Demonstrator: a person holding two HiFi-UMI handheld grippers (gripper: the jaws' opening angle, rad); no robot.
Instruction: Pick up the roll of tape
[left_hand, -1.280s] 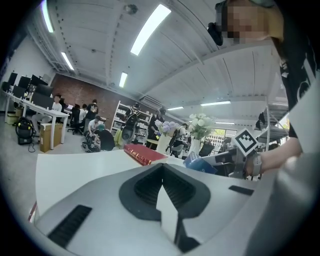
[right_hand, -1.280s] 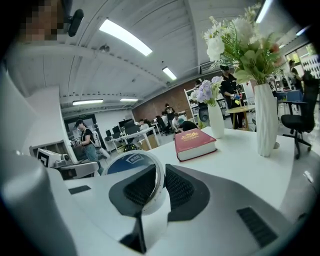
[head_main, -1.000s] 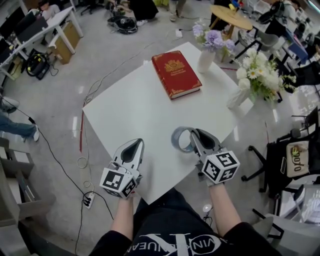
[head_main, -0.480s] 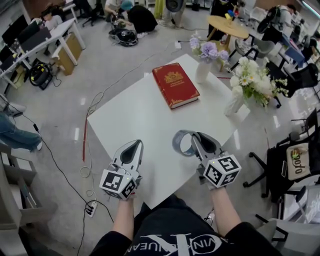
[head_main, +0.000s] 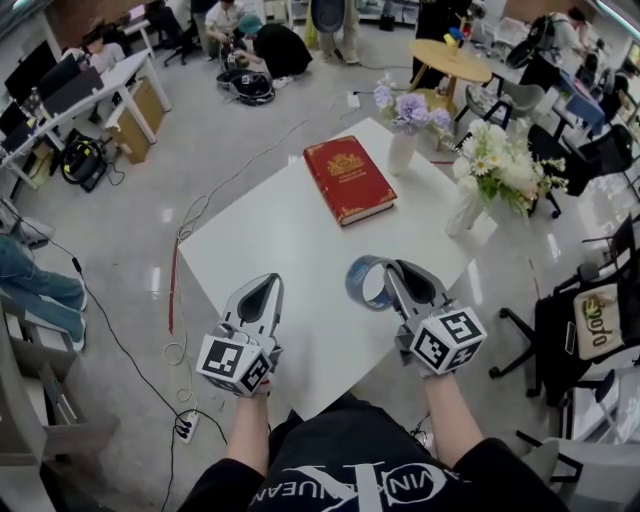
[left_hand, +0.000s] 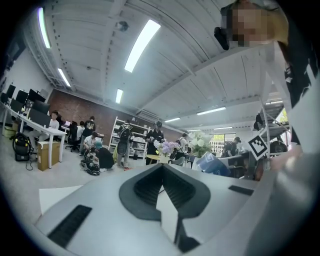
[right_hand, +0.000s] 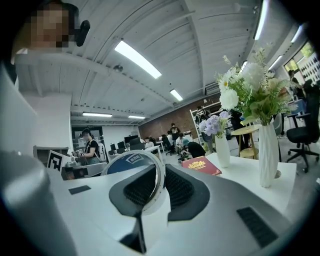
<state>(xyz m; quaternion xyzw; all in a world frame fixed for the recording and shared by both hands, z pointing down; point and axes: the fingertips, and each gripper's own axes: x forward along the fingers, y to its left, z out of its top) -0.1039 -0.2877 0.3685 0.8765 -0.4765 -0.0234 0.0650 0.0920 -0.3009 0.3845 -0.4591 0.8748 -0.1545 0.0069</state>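
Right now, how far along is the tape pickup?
Done: the right gripper is shut on the wall of the roll of tape, with the ring standing on edge between its jaws. In hand: the roll looks held clear of the white table, though the gap is hard to judge. Left: little, perhaps raising it higher. The left gripper is shut and empty.

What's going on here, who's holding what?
A person stands at a white table with a handheld gripper in each hand. The right gripper is shut on the roll of tape, pinching the ring's wall between its jaws, and the roll looks to be held clear of the tabletop. The left gripper is shut and empty, level with the right one. A red book and two vases of flowers stand at the table's far side.
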